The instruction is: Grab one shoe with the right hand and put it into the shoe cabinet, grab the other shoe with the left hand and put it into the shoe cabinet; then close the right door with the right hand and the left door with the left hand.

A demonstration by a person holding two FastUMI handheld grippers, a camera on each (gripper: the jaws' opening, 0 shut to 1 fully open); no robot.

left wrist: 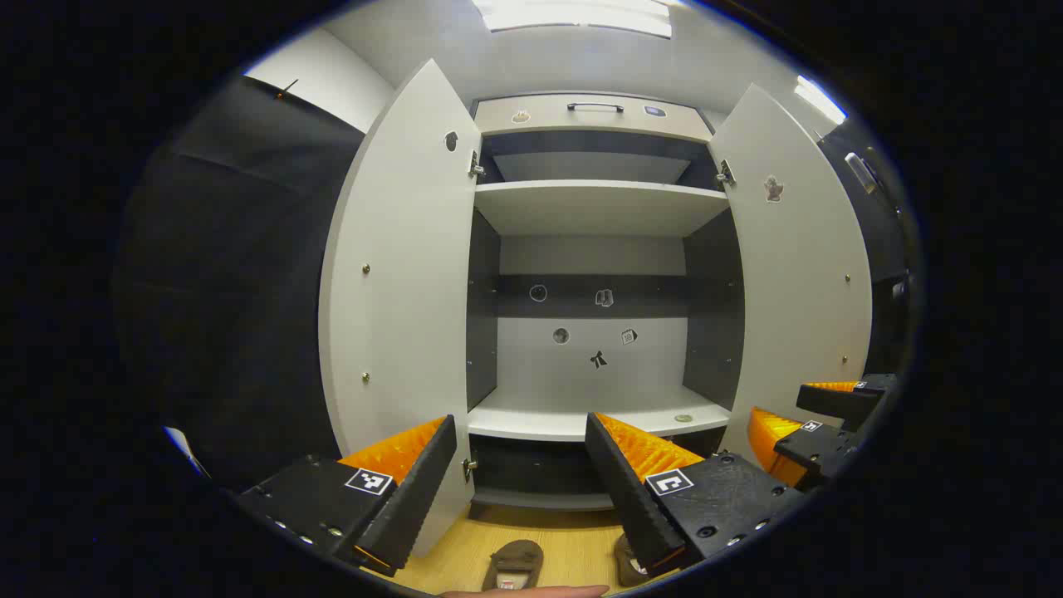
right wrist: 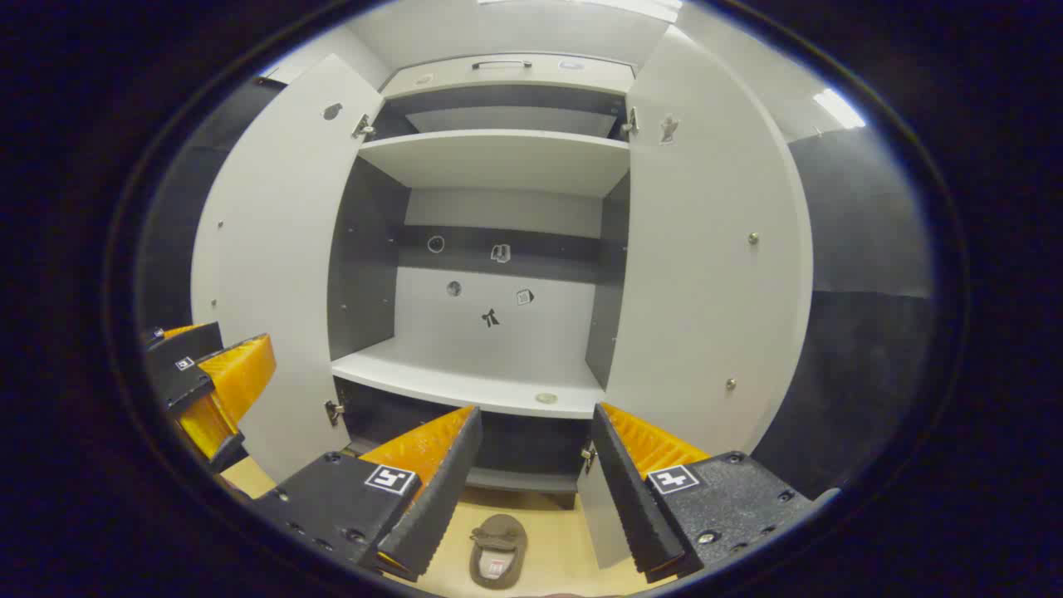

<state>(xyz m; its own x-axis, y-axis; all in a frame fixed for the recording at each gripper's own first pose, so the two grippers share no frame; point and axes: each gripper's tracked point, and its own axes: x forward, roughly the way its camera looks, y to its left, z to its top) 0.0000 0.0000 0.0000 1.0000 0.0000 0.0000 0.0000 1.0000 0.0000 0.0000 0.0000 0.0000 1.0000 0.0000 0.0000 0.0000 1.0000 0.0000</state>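
Note:
Two brown shoes lie on the wooden floor in front of the open shoe cabinet [left wrist: 581,419]. In the left gripper view one shoe [left wrist: 515,563] shows between my fingers, and the other shoe [left wrist: 627,569] is half hidden behind a finger. My left gripper [left wrist: 519,490] is open and empty, above the shoes. In the right gripper view my right gripper [right wrist: 531,490] is open and empty too, with one shoe [right wrist: 497,540] below the gap. The cabinet [right wrist: 465,378] has both doors swung wide. Each view catches the other gripper at its side: the right gripper [left wrist: 818,423] and the left gripper [right wrist: 208,382].
The left door [left wrist: 399,274] and right door [left wrist: 797,274] stand open toward me, flanking bare white shelves. A small round disc [left wrist: 683,419] sits on the lower shelf. A drawer with a handle [left wrist: 594,106] tops the cabinet. Black cloth walls stand on both sides.

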